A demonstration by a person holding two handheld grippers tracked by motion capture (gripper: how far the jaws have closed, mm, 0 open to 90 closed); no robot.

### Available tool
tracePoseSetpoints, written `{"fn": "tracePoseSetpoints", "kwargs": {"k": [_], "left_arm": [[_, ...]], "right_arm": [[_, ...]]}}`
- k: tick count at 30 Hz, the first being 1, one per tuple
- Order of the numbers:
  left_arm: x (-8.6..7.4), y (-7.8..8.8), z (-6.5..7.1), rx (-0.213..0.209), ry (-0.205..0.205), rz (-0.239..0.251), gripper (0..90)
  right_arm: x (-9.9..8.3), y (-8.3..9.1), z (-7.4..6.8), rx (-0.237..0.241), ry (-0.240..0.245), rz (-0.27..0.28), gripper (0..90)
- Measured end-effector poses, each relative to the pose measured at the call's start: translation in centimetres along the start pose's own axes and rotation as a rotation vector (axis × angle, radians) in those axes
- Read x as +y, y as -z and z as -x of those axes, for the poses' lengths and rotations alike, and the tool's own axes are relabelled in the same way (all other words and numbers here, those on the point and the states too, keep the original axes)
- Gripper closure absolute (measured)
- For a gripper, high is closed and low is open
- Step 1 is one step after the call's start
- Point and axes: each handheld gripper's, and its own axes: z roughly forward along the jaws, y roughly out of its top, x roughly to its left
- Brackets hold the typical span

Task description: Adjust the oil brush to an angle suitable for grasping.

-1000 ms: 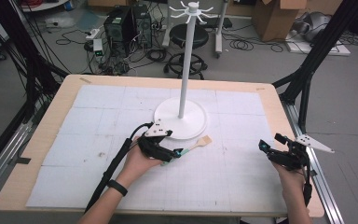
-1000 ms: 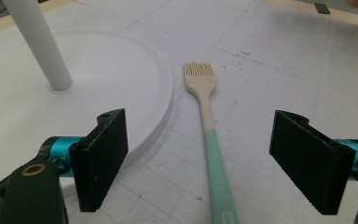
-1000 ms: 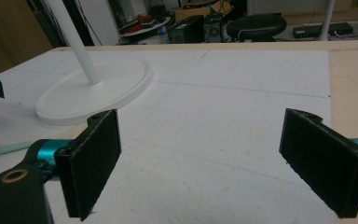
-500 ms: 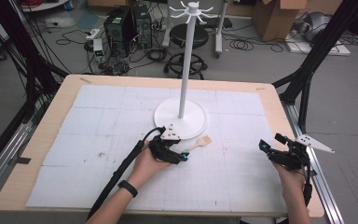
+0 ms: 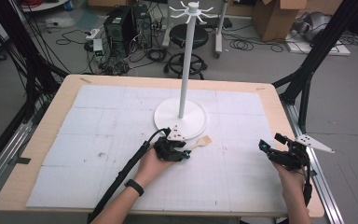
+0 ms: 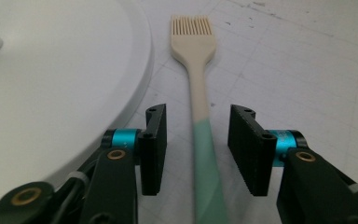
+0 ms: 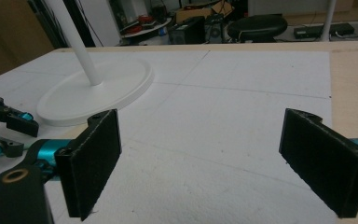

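Observation:
A small brush (image 5: 204, 140) with a cream head and a mint-green handle end lies flat on the white mat, just in front of the white stand's round base (image 5: 181, 120). In the left gripper view the brush (image 6: 192, 42) points away from me, and its handle runs between the two black pads (image 6: 154, 149) without touching either. My left gripper (image 5: 185, 154) is open around that handle. At the table's right side my right gripper (image 5: 271, 143) is held wide open with nothing in it, its jaws far apart over bare mat in the right gripper view (image 7: 200, 158).
The stand's tall white pole (image 5: 186, 60) rises from the base and carries a ring of hooks on top. Its base rim (image 6: 140, 70) lies close to the left of my left gripper. White gridded mat (image 5: 242, 112) covers the wooden table. My left gripper (image 7: 4, 128) appears far left in the right gripper view.
My left gripper has slid right and forward along the mat to the brush, and its jaws now straddle the handle. The right gripper has stayed where it was.

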Motion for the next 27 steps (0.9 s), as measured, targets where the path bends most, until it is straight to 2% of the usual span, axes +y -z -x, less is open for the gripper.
{"fn": "tracePoseSetpoints", "kwargs": {"k": [4, 7, 11, 14, 17, 21, 24, 27], "left_arm": [[0.0, 0.0, 0.1, 0.016, -0.002, -0.001, 62.1], [0.1, -0.1, 0.5, 0.021, -0.012, -0.005, 70.2], [0.1, -0.1, 0.7, 0.013, -0.001, -0.002, 79.6], [0.1, -0.1, 0.7, 0.013, 0.009, -0.001, 80.6], [0.0, -0.1, 0.7, 0.013, 0.003, 0.005, 81.2], [0.0, 0.0, 0.8, 0.017, -0.050, 0.002, 81.5], [0.1, 0.2, 0.9, -0.015, -0.062, 0.030, 81.6], [0.6, 0.8, 1.0, -0.055, -0.095, 0.067, 81.6]], "right_arm": [[0.0, 0.0, 0.0, -0.002, 0.006, -0.003, 11.8], [0.0, 0.0, -0.1, -0.002, 0.011, -0.001, 11.8], [0.0, 0.0, -0.1, -0.005, 0.009, -0.002, 11.8], [0.0, 0.0, -0.1, -0.012, -0.003, -0.008, 11.8], [0.0, 0.1, 0.0, -0.010, -0.004, -0.001, 11.8], [0.1, 0.1, 0.0, -0.011, -0.002, 0.002, 11.8], [0.1, 0.1, 0.0, -0.009, -0.006, 0.004, 11.8], [0.1, 0.2, 0.0, -0.009, -0.006, 0.011, 11.8]]}}
